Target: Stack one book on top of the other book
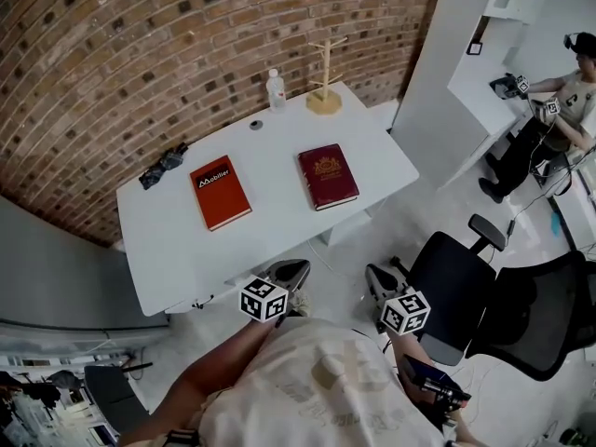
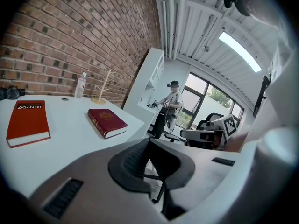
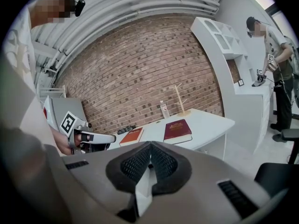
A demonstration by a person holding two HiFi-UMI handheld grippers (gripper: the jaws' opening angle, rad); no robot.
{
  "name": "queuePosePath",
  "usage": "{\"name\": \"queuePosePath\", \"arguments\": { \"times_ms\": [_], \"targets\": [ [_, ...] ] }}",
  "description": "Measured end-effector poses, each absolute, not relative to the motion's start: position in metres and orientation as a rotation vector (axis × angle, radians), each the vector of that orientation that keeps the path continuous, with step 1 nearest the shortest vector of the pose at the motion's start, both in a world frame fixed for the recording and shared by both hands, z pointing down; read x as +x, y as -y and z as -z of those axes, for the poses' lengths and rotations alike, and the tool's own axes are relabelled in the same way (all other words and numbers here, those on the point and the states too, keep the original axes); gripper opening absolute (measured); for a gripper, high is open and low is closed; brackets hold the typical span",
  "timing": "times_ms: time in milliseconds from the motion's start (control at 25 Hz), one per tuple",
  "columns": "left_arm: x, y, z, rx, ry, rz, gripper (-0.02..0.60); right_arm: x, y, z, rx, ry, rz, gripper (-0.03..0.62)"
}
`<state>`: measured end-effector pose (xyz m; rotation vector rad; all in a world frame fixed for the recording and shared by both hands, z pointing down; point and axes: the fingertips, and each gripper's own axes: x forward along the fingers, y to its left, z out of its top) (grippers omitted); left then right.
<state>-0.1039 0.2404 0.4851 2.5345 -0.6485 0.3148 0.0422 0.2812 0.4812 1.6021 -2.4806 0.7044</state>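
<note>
Left gripper [image 1: 289, 273], right gripper [image 1: 382, 282]: both clenched, empty, short of the table.
Head view: orange-red hardcover book [image 1: 221, 192] and dark maroon hardcover book [image 1: 328, 176] lie flat, apart, on white table [image 1: 177, 268]. Left gripper view: jaws together, nothing between. Right gripper view: same. Books likely stiff, fairly heavy, smooth-covered; best pinched across the spine edge.
</note>
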Motion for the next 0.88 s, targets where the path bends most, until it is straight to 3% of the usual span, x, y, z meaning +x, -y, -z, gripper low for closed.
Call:
{"name": "queuePosePath", "arguments": {
  "times_ms": [880],
  "targets": [
    [-0.114, -0.118, -0.492, 2.538, 0.554, -0.304, 0.02, 0.029, -0.171, -0.488, 1.666, 2.377, -0.716, 0.021]
  ]
}}
